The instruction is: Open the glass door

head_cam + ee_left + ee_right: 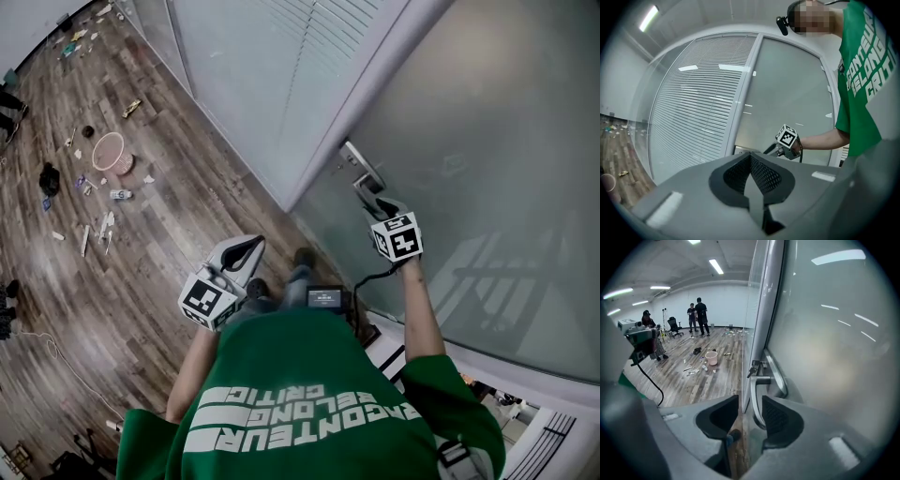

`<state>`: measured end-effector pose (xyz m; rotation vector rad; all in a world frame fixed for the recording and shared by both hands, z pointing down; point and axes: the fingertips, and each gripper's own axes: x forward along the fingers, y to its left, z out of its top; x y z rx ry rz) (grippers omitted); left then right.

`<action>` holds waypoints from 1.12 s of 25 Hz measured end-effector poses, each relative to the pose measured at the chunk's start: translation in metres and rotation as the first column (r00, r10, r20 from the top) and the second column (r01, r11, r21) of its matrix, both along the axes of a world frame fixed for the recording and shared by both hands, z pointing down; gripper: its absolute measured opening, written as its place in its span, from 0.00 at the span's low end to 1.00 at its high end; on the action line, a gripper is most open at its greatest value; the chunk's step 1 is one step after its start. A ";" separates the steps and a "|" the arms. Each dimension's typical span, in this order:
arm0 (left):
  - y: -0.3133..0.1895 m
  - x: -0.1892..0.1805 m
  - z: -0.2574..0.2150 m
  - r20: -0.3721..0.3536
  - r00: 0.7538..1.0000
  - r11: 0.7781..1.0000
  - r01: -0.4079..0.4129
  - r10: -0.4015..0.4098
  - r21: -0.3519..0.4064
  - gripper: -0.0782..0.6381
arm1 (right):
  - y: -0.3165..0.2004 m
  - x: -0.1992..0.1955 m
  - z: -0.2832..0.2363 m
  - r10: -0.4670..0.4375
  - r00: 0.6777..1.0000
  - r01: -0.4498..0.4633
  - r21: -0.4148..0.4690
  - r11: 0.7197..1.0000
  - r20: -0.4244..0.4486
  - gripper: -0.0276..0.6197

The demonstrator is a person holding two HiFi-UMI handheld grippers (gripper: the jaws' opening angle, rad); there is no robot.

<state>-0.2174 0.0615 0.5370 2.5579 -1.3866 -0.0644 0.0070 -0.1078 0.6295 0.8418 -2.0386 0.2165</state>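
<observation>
The lever handle point(755, 397) of the glass door point(825, 333) is lying directly ahead of the right gripper point(750, 397) and reaching back into its gap. The jaws are standing wide apart, one on each side of the lever and not pressing on it. The lever is sitting closer to the door-side pad than to the other. Its long axis is running roughly along the gripper's own pointing line, from the pivot just ahead back toward the palm, so the jaws would be closing across it. The right gripper is angling downward at the handle and is clearly the nearer one. The left gripper point(751, 157) is hanging well apart from the handle, back beside the person's body. Its jaws are together on nothing. Nothing is blocking the lever. The frosted door face is lying just beside one jaw, and the door frame point(764, 310) is rising just beside the other. Beyond the frame, a blind-covered glass partition point(262, 75) is running away to the left. Far ahead on the wooden floor point(141, 244), a pink bucket point(711, 357) is standing among scattered litter.
</observation>
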 end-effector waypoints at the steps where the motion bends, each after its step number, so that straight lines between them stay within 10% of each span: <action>1: -0.003 0.000 0.000 0.002 1.000 1.000 0.001 -0.001 -0.002 0.13 | -0.005 -0.001 0.006 -0.008 1.000 0.007 -0.018 1.000 -0.026 0.27; 9: -0.022 0.003 -0.005 0.010 1.000 1.000 0.022 -0.022 -0.004 0.13 | -0.022 -0.010 0.056 -0.095 0.979 0.050 -0.245 0.968 -0.179 0.27; 21: -0.041 -0.003 -0.003 0.017 0.997 0.997 0.078 -0.078 -0.028 0.13 | 0.003 -0.021 0.108 -0.271 0.930 0.082 -0.579 0.811 -0.249 0.13; 28: -0.053 -0.005 0.008 0.000 0.992 0.991 0.123 -0.123 -0.050 0.13 | 0.005 -0.024 0.113 -0.291 0.932 0.129 -0.552 0.824 -0.216 0.03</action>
